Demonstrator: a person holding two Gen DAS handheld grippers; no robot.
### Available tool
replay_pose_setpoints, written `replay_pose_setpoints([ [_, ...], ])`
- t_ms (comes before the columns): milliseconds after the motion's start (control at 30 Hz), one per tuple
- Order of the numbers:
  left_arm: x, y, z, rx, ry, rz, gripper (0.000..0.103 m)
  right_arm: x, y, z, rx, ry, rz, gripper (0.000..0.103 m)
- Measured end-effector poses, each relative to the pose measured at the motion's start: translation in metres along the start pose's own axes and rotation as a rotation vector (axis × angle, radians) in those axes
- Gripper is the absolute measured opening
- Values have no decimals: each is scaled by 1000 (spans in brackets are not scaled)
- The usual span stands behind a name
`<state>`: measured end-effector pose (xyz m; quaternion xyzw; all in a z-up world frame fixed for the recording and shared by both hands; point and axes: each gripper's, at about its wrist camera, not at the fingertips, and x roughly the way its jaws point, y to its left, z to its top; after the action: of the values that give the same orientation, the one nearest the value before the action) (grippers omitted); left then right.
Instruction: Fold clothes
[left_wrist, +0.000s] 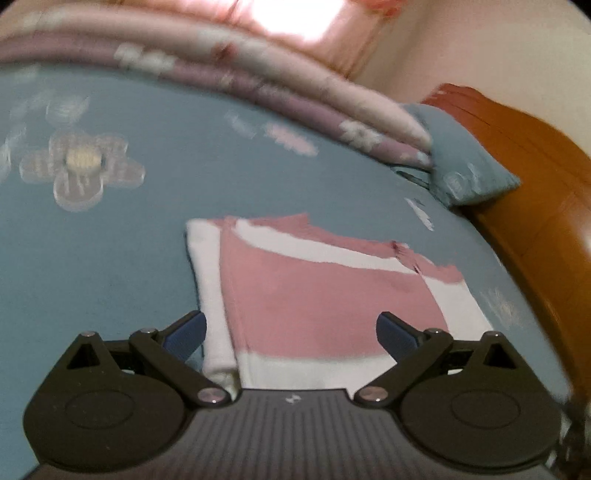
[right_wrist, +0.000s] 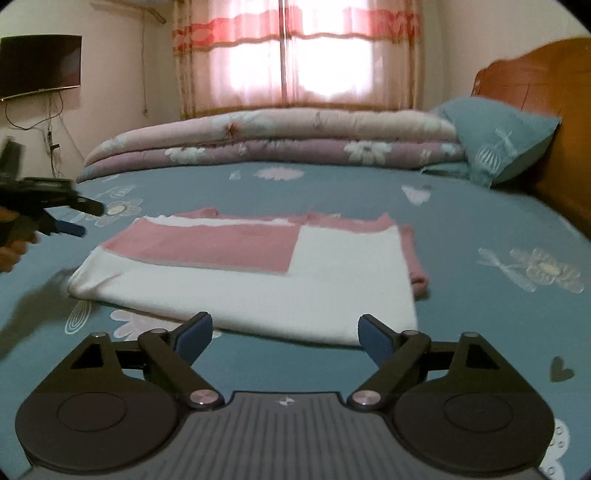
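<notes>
**Folded pink-and-white garment lay flat on the bed, both grippers spread and empty**

While the right gripper (right_wrist: 286, 334) hung low over the blue bedsheet (right_wrist: 461, 221) with its jaws wide apart and nothing between them, the near white edge of the garment (right_wrist: 258, 273) lay just ahead of its fingertips. The left gripper (left_wrist: 291, 332) was likewise spread and held nothing — its blue pads sat above the garment's (left_wrist: 314, 295) near end, though blur left it unclear whether they touched the cloth.

The garment lay as a compact, layered rectangle near the middle of the bed, white panel nearest the right wrist camera, pink panel behind, with a pink fold peeking out along its right side and a ragged pink edge along the far side. Such a scene would fit a fold just laid down and released, or a half-folded piece awaiting another fold; the pictures did not settle which.

Judged from that, any further handling would call for care at the edges: pinch all layers together at a corner, not only the top one, and keep both ends level so the stack did not skew — the uneven far edge looked the likeliest place to slip.

Farther off, a rolled floral quilt (right_wrist: 273, 144) ran across the bed, a blue pillow (right_wrist: 498, 144) leaned on the wooden headboard (right_wrist: 546, 96), and curtains (right_wrist: 295, 55) glowed behind.
</notes>
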<state>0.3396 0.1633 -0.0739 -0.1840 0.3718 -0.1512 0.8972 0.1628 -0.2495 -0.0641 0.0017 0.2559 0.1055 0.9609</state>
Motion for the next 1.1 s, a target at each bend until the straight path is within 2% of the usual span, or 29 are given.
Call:
replay_pose_setpoints([
  [67, 18, 11, 2, -36, 39, 31, 89, -3, -2, 1, -2, -8, 1, 89],
  [167, 37, 28, 1, -96, 68, 66, 89, -3, -9, 1, 13, 2, -14, 89],
  [233, 42, 40, -2, -143, 68, 7, 89, -2, -15, 0, 32, 14, -21, 89],
  [400, 57, 60, 9, -222, 66, -145, 89, 3, -30, -3, 134, 46, 22, 89],
  [533, 77, 66, 25, -264, 70, -195, 91, 6, -33, -3, 161, 46, 21, 89],
  [633, 80, 64, 25, -250, 93, -232, 94, 6, -30, -2, 157, 47, 29, 89],
  [800, 52, 60, -4, -193, 140, -312, 94, 4, -27, -3, 160, 48, 58, 89],
  [900, 41, 59, -17, -139, 140, -345, 95, 5, -33, -3, 202, 51, 69, 89],
  [1033, 56, 65, -2, -197, 151, -377, 95, 9, -37, -6, 236, 73, 61, 89],
  [1100, 68, 64, 10, -192, 166, -384, 95, 9, -38, -6, 256, 67, 74, 89],
])
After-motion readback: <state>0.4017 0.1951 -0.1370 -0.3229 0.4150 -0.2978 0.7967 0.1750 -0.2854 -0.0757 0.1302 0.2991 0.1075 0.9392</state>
